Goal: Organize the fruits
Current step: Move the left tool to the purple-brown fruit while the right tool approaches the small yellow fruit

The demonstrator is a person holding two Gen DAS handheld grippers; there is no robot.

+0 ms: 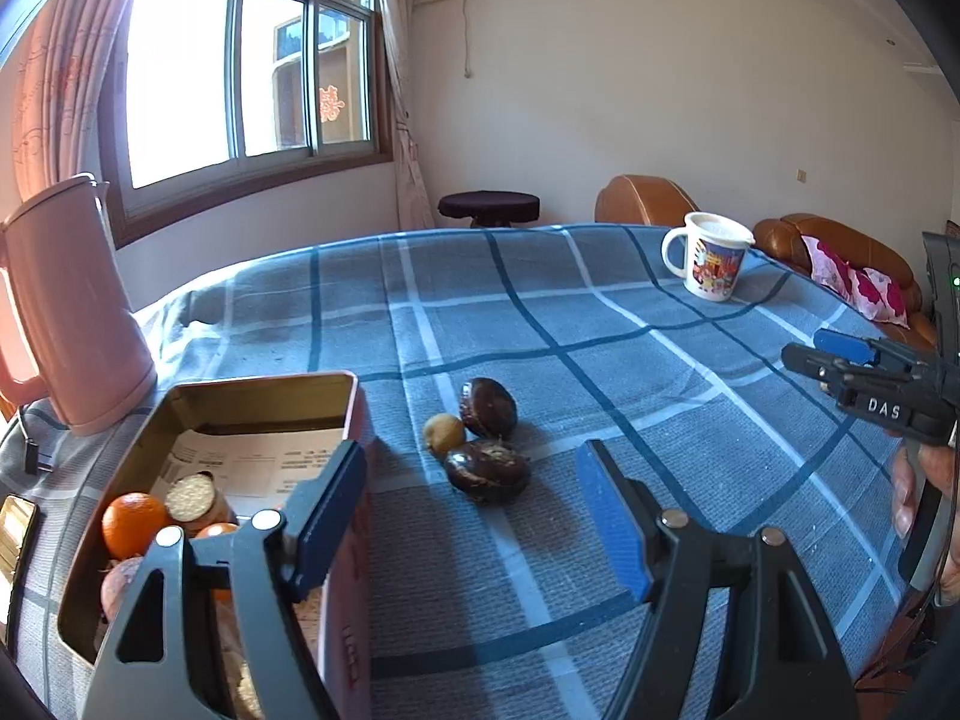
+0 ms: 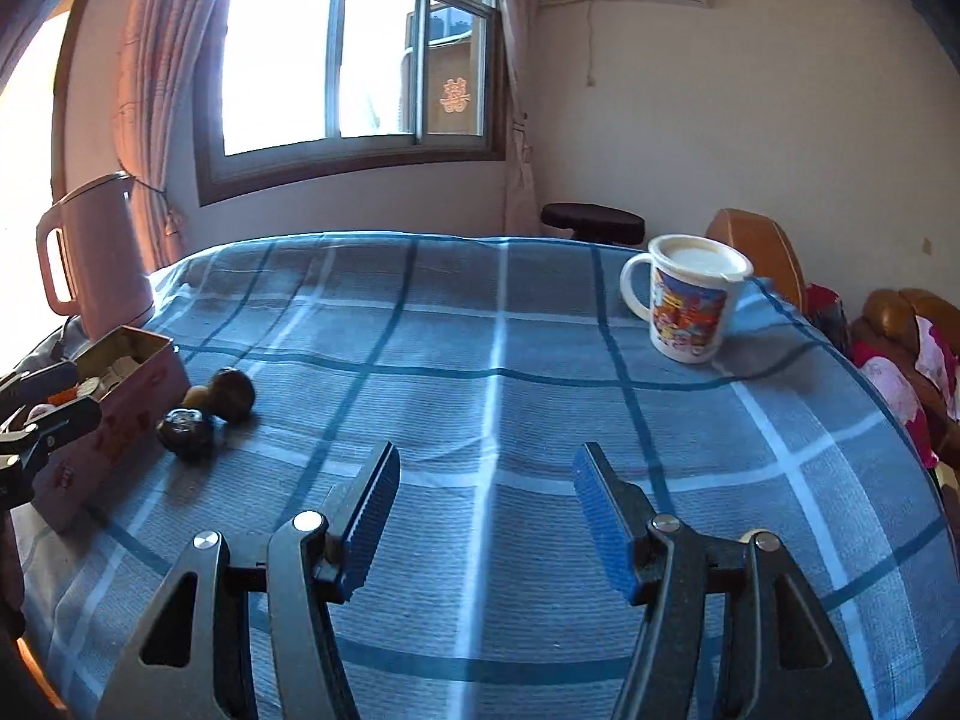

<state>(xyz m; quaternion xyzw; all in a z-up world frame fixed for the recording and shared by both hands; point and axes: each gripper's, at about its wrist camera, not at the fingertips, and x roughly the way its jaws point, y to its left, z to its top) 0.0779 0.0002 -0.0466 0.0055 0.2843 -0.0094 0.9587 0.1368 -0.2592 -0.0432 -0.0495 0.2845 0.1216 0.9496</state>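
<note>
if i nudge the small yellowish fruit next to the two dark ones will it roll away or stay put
The small yellowish fruit looks round and smooth, so it would probably roll easily. It seems to rest against the two dark fruits, which may block it that way. The checked cloth is soft, likely slowing it. It looks light.

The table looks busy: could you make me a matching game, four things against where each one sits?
Things:
1. orange
2. cartoon mug
3. pink kettle
4. two dark fruits

Places:
A. on the cloth beside the tin
B. far right side of the table
C. inside the open tin
D. behind the tin, near the window

Pairs: 1-C, 2-B, 3-D, 4-A
</note>
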